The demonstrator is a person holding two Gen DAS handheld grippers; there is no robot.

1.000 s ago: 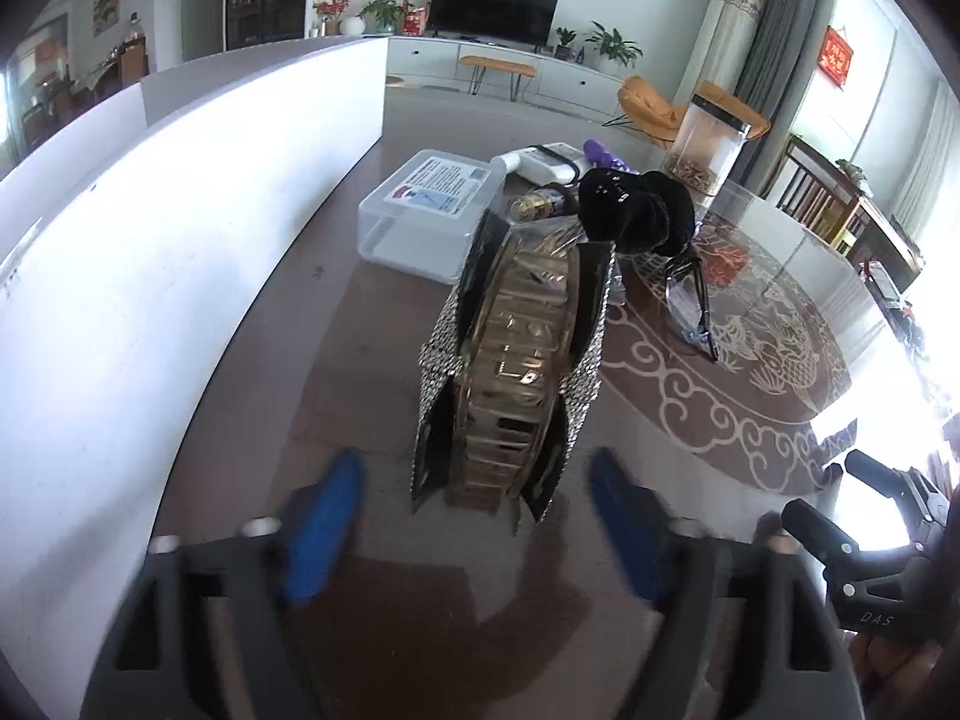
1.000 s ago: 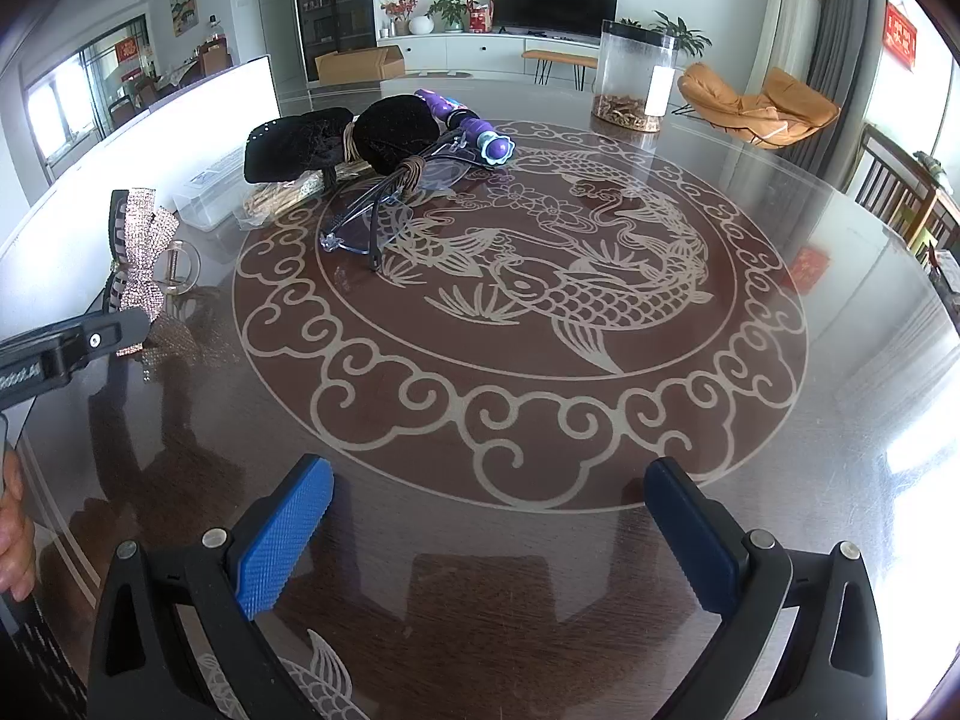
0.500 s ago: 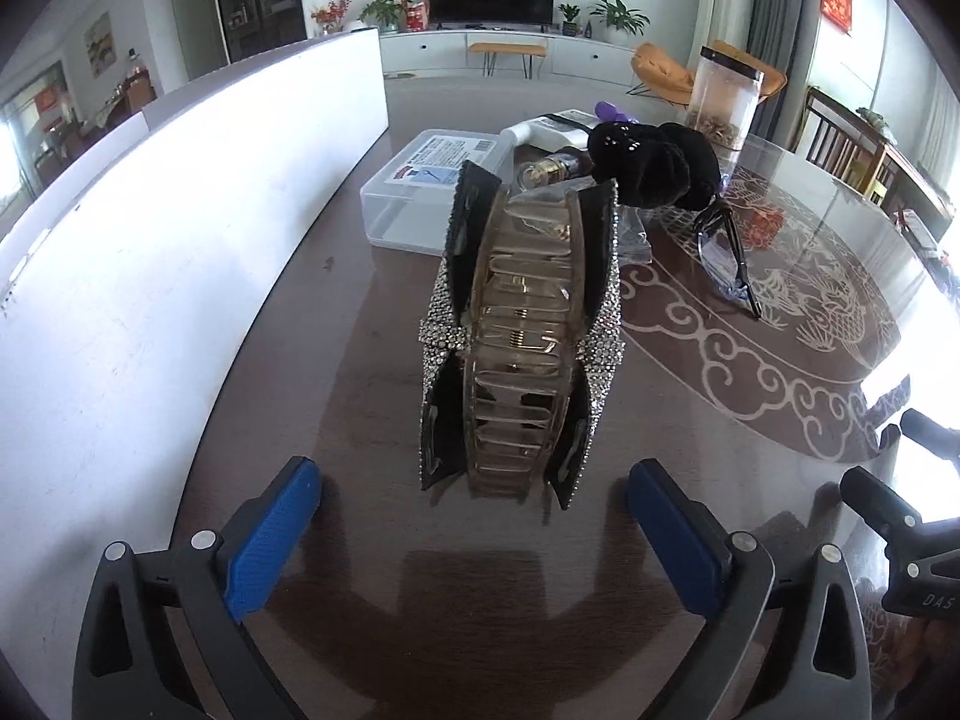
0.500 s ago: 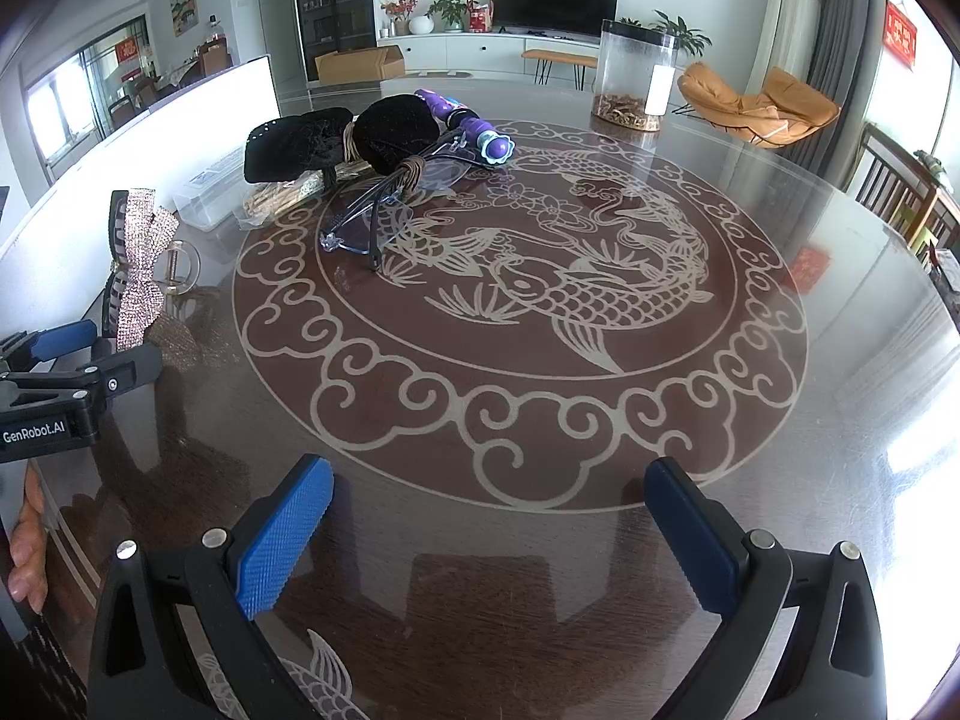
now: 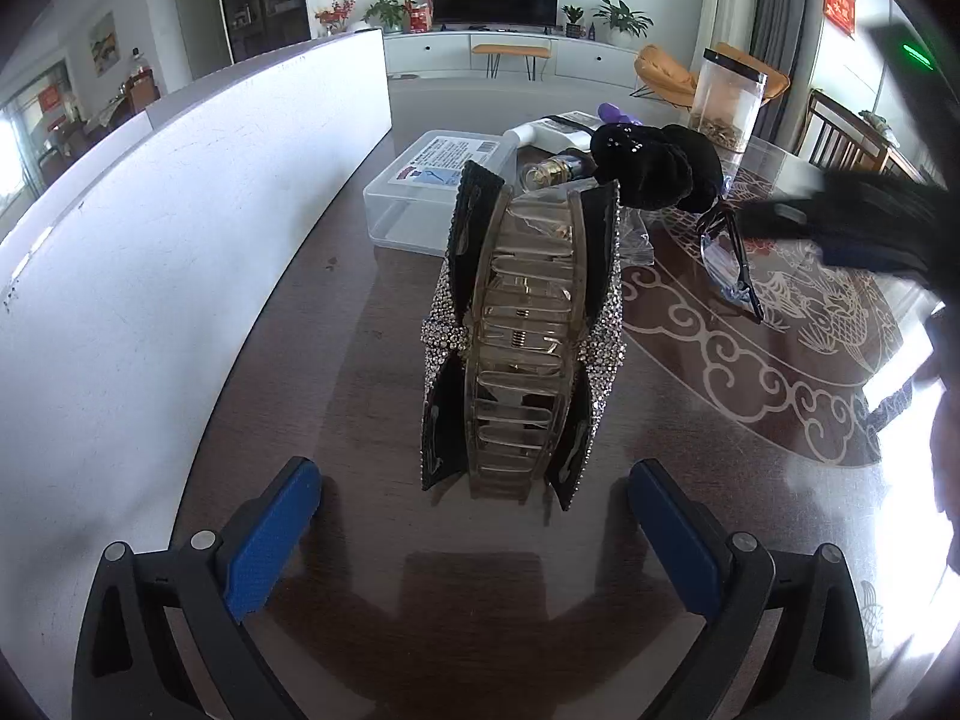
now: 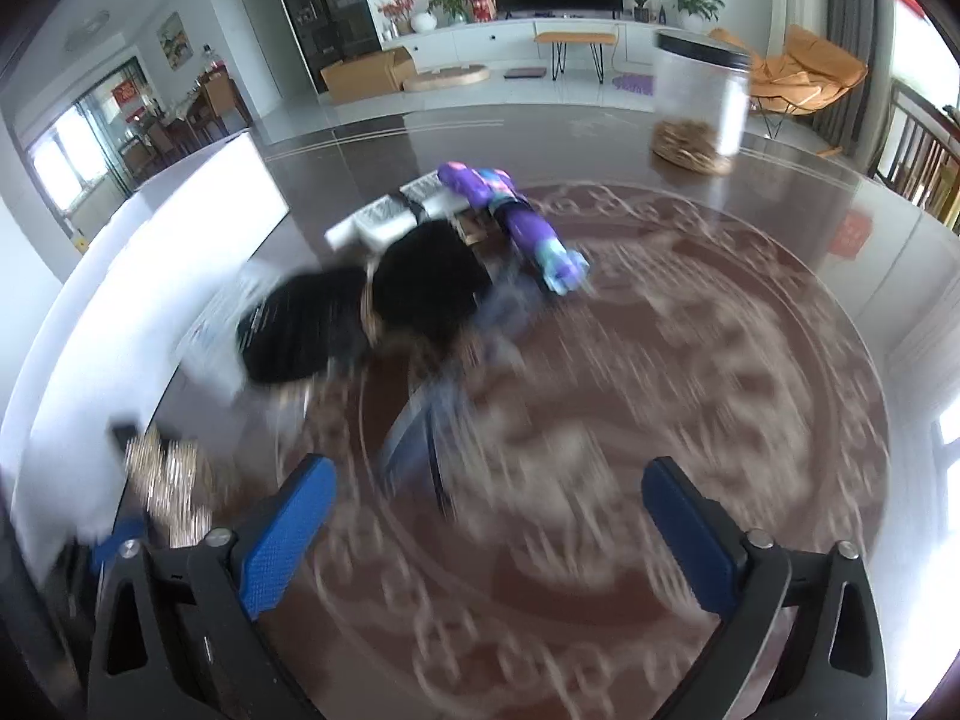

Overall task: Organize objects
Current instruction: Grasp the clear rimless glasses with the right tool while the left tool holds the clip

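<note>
A rhinestone bow hair claw stands on the dark table just ahead of my left gripper, which is open and empty, its blue pads clear of the claw. In the blurred right wrist view my right gripper hovers over the patterned table; its jaws are closing with nothing pressed between them. Just beyond its fingers lie the clear glasses. Farther off are black hair accessories and a purple toy. The claw shows at lower left there. The right gripper appears blurred over the glasses in the left view.
A white partition runs along the table's left side. A clear lidded box, a small bottle, a white tube and a tall clear jar stand behind the claw. The koi-patterned glass top spreads right.
My left gripper opened wide and drew back from the hair claw, leaving it standing. My right gripper swept forward and left toward the glasses and black accessories, blurring its view.
</note>
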